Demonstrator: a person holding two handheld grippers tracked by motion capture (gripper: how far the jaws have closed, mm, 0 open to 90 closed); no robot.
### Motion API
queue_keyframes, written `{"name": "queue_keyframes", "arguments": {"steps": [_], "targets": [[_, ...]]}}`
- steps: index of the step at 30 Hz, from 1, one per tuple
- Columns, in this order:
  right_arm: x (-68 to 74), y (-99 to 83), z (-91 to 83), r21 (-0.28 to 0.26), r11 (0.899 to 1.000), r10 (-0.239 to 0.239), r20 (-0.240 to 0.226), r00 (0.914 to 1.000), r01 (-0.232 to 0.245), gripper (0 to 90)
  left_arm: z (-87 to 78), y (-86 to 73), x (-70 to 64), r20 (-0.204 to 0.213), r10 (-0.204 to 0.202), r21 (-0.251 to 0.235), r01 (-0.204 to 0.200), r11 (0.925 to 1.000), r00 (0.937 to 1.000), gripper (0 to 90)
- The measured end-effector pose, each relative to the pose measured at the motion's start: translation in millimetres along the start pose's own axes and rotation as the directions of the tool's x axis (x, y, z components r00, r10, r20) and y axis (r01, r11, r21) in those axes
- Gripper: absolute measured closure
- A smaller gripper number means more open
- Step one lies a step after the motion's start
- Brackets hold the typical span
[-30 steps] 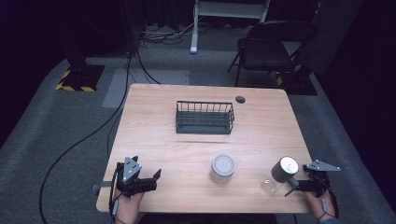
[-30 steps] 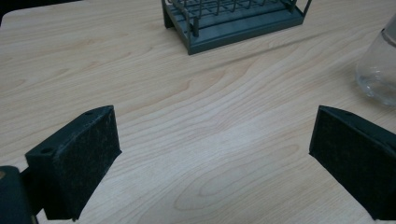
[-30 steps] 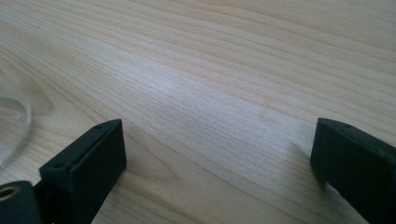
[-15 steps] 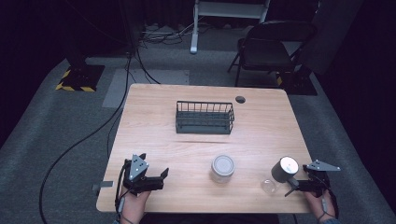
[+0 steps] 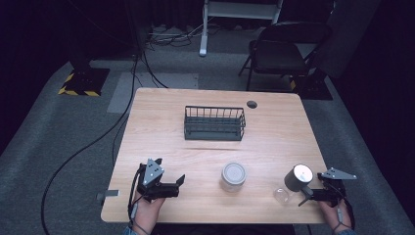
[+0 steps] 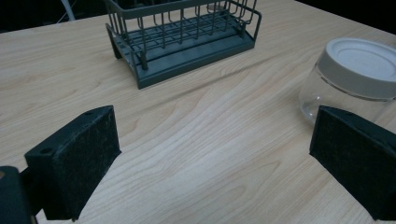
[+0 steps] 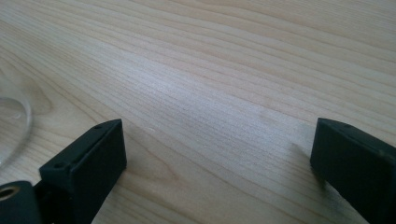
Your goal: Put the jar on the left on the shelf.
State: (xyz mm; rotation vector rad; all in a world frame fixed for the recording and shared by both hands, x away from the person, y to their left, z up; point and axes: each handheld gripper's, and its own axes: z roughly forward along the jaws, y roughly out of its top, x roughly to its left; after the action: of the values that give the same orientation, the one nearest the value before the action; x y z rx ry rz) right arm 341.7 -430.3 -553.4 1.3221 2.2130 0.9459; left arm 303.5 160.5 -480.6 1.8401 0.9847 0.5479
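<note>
I have the left gripper (image 5: 180,182) low over the table (image 5: 274,132) near its front-left corner, jaws spread wide with nothing between them but bare wood. In the left gripper view the jar (image 6: 357,74) with its white lid sits just past the right-hand jaw, apart from it, and the wire rack (image 6: 182,39) stands farther off across open tabletop. In the high view the rack (image 5: 214,123) sits mid-table toward the back, with clear wood on all sides, and the jar (image 5: 233,176) stands between my two grippers. The right gripper (image 5: 306,195) is near the front-right corner, close to the table's edge, its jaws also wide apart and holding nothing. Just beside it lies a glass (image 5: 282,195), and a dark cup (image 5: 297,177) with a pale top stands next to that. In the right gripper view a curved clear rim (image 7: 14,126) shows at the left edge, clear of the jaw.
</note>
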Motion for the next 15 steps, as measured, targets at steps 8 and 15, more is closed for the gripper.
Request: {"name": "queue_keyframes", "arguments": {"steps": [8, 15], "targets": [[0.0, 0.0, 0.0, 0.000, 1.000, 0.000, 0.000, 1.0000, 0.000, 3.5, 3.0, 7.8, -6.3, 0.015, -0.009, -0.018, 0.009, 0.9998, 0.9998, 1.4], [0.0, 0.0, 0.0, 0.000, 1.000, 0.000, 0.000, 1.0000, 0.000, 3.5, 9.2, 14.1, -15.5, 0.037, 0.002, -0.026, -0.001, 0.9997, 0.9993, 1.4]]}}
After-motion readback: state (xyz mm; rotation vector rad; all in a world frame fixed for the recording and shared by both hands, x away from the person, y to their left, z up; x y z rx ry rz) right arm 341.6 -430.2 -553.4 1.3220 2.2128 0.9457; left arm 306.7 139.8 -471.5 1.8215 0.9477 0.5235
